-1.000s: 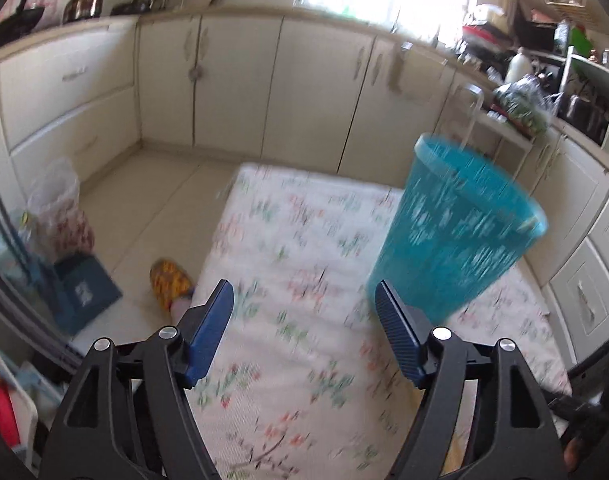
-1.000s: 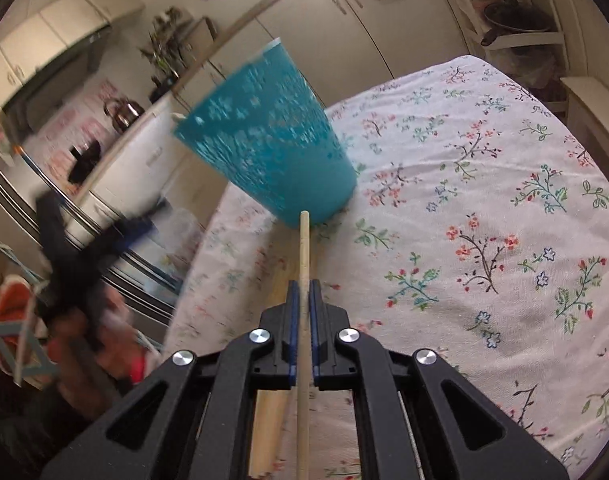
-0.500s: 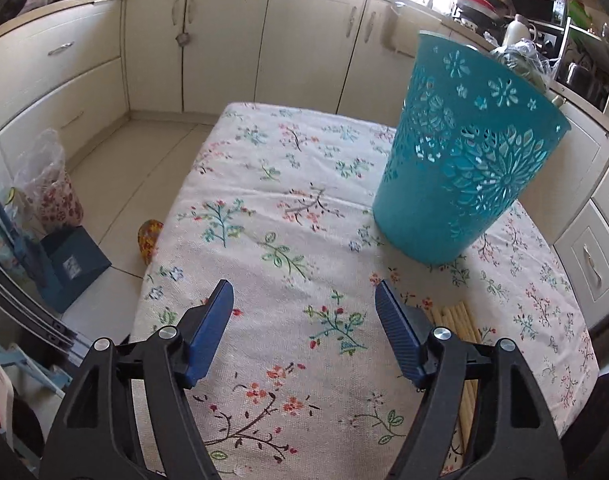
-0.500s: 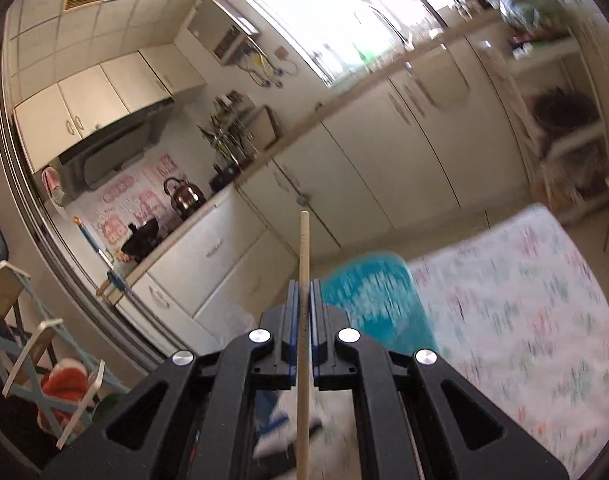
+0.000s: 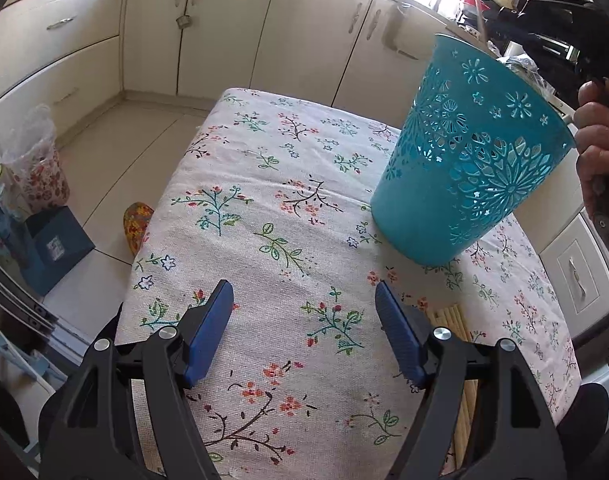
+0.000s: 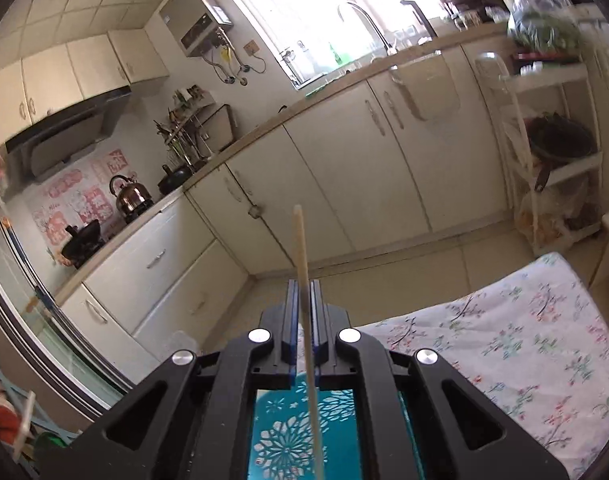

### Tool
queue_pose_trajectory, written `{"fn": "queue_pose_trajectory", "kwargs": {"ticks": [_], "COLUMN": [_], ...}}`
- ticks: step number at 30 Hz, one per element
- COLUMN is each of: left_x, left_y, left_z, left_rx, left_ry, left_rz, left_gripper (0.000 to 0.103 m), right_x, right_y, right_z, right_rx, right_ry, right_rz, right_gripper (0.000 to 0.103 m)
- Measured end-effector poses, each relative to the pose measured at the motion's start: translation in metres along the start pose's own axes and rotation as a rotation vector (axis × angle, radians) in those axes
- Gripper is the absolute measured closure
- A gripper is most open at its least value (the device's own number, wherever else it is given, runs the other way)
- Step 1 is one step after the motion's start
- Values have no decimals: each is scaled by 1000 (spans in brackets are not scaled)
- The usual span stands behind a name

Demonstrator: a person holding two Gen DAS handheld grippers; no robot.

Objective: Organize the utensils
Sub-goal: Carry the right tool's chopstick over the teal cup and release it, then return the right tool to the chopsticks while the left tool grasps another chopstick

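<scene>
Indoors, floral tablecloth point(image 5: 264, 208), cream cabinets point(image 6: 344, 168); left tool point(image 5: 304, 308) wide, right tool point(image 6: 303, 292) pinching chopstick point(image 6: 302, 264).

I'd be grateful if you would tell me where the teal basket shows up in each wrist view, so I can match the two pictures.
Left wrist view: the teal basket stands at upper right on the floral tablecloth, beyond the open left gripper.
Right wrist view: only a patch of it shows at bottom centre, behind the right gripper shut on a wooden chopstick.
Shared landmark: the floral tablecloth.
</scene>
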State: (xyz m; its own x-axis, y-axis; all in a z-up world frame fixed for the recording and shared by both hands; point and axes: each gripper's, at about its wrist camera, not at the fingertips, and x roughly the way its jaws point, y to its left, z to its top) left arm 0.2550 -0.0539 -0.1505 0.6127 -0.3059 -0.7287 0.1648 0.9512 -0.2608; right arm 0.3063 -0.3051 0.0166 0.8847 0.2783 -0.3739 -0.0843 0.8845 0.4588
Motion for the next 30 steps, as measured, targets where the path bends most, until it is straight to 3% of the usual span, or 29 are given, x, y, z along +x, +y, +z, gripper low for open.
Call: {"fn": "queue_pose_trajectory", "kwargs": {"ticks": [5,11,14,19,25,30], "left_x": [2,3,3,5,4,4], "left_y": [2,5,4,1,1,-1], "left_z": [0,0,-1,-1,-1,-2], "left_rx": [-9,-28,-23,-12,-9,1], "left_ry": [11,15,14,26,27,30], "left_rz": [4,11,17,33,44,51], "left_gripper": [33,33,33,33,31,30], "right_x": [-8,-83,-102,-88,-66,-68], "right_y": [5,-1,-10,-34,-19,-25], "right_z": [-10,-56,-111,-197,-211,-214], "right_rx": [-47,-36,-51,-33,-140,-137], "right_ry": [66,58,193,444,489,472], "right_rz": [-15,-6,-58,-128,-161,-176], "right_gripper": [96,96,96,97,97,97]}}
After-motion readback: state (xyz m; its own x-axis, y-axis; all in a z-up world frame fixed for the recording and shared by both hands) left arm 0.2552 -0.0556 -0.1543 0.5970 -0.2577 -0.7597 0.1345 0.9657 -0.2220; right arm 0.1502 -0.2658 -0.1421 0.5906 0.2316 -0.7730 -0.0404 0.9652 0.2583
